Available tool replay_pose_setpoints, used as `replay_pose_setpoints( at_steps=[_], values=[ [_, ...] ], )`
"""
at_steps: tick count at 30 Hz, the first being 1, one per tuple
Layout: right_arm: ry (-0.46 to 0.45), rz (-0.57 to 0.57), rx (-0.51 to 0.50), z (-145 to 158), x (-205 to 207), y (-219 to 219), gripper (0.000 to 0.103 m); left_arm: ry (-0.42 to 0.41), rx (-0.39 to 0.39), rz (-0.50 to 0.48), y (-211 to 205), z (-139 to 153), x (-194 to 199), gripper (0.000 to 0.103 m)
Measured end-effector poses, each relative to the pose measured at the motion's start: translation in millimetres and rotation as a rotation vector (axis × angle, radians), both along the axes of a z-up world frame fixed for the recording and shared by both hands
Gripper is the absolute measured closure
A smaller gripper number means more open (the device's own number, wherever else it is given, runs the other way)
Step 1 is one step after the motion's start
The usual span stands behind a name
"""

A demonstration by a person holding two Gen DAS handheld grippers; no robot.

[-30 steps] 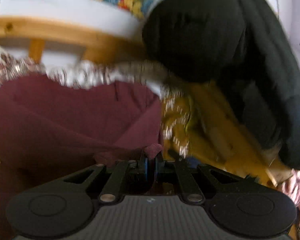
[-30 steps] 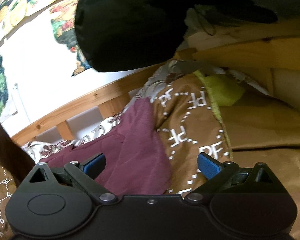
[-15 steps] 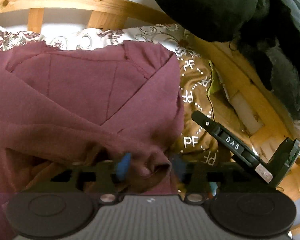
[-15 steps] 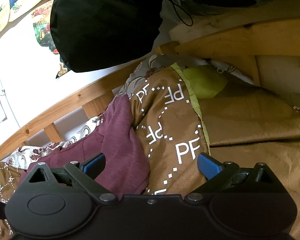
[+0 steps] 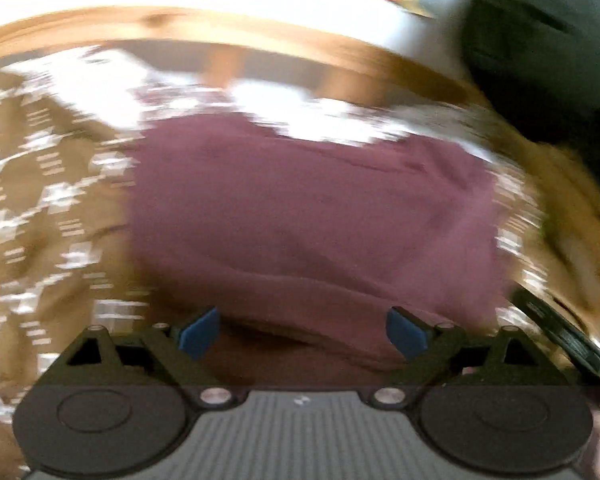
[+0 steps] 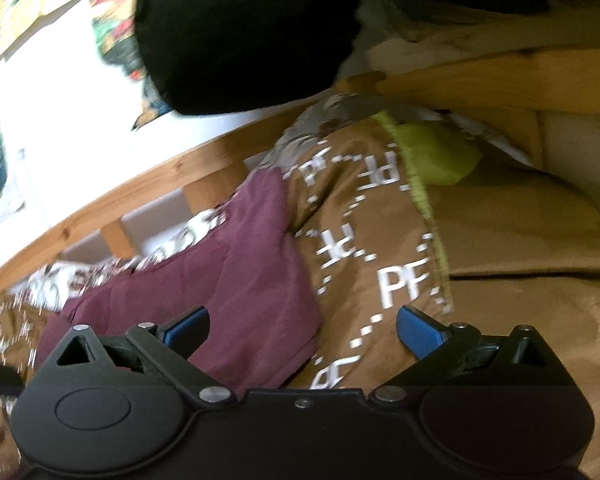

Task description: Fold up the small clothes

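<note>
Left gripper [image 5: 302, 333] jaws were opening, spread wide, nothing pinched; the maroon garment [image 5: 312, 216] lay mid-frame just beyond them on the brown patterned blanket [image 5: 48, 216]. Right gripper [image 6: 303, 332] gaped open too, over the garment's lower-right corner. Wooden bed rail [image 6: 148, 196] behind.

White "PF" letters repeat across the brown bedspread [image 6: 384, 264] in the right wrist view — linked by dotted white lines, some turned sideways or upside down. In the left wrist view the same white pattern is too blurred to read — nothing else carries legible text.
</note>
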State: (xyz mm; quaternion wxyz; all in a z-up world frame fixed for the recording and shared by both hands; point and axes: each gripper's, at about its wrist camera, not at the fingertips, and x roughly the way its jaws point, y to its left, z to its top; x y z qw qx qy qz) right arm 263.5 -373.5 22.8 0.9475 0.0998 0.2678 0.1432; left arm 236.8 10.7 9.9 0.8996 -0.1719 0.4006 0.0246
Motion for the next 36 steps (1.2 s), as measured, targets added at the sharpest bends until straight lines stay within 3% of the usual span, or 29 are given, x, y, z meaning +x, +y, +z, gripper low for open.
replay_pose_setpoints(
  at_steps=[3, 7, 10, 12, 13, 15, 16, 17, 18, 20, 24, 27, 31, 34, 36],
  values=[
    [-0.034, 0.092, -0.08, -2, -10, 23, 0.007, 0.009, -0.007, 0.16, 49, -12, 2, 0.012],
    [-0.12, 0.32, -0.2, -5, -36, 62, 0.017, 0.005, -0.045, 0.262, 99, -24, 10, 0.019],
    [-0.194, 0.515, -0.292, -10, -59, 89, 0.032, -0.022, -0.099, 0.253, 117, -29, 17, 0.023],
    [-0.207, 0.584, -0.363, -16, -69, 104, 0.053, -0.022, -0.119, 0.221, 118, -33, 25, 0.028],
    [-0.205, 0.604, -0.393, -20, -71, 108, 0.059, -0.023, -0.13, 0.203, 116, -35, 29, 0.029],
    [-0.199, 0.63, -0.465, -28, -74, 115, 0.072, -0.017, -0.15, 0.184, 114, -38, 38, 0.045],
    [-0.188, 0.641, -0.49, -30, -75, 118, 0.088, -0.008, -0.162, 0.179, 112, -40, 43, 0.055],
    [-0.177, 0.649, -0.502, -31, -75, 119, 0.097, 0.001, -0.171, 0.179, 112, -42, 46, 0.089],
    [-0.174, 0.662, -0.506, -31, -75, 119, 0.097, 0.011, -0.173, 0.187, 112, -44, 49, 0.098],
    [-0.198, 0.702, -0.527, -27, -81, 119, 0.098, -0.018, -0.137, 0.227, 110, -39, 45, 0.099],
    [-0.219, 0.807, -0.542, -15, -97, 119, 0.098, -0.067, -0.083, 0.273, 112, -26, 37, 0.099],
    [-0.223, 0.872, -0.589, -17, -110, 126, 0.098, -0.031, -0.023, 0.255, 105, -29, 44, 0.099],
    [-0.153, 0.906, -0.611, -31, -107, 130, 0.096, 0.002, -0.038, 0.251, 103, -37, 43, 0.096],
    [-0.116, 0.889, -0.551, -28, -102, 123, 0.084, 0.003, -0.034, 0.26, 107, -38, 38, 0.084],
    [-0.109, 0.876, -0.478, -19, -97, 118, 0.07, -0.003, -0.034, 0.27, 110, -37, 34, 0.075]
  ],
)
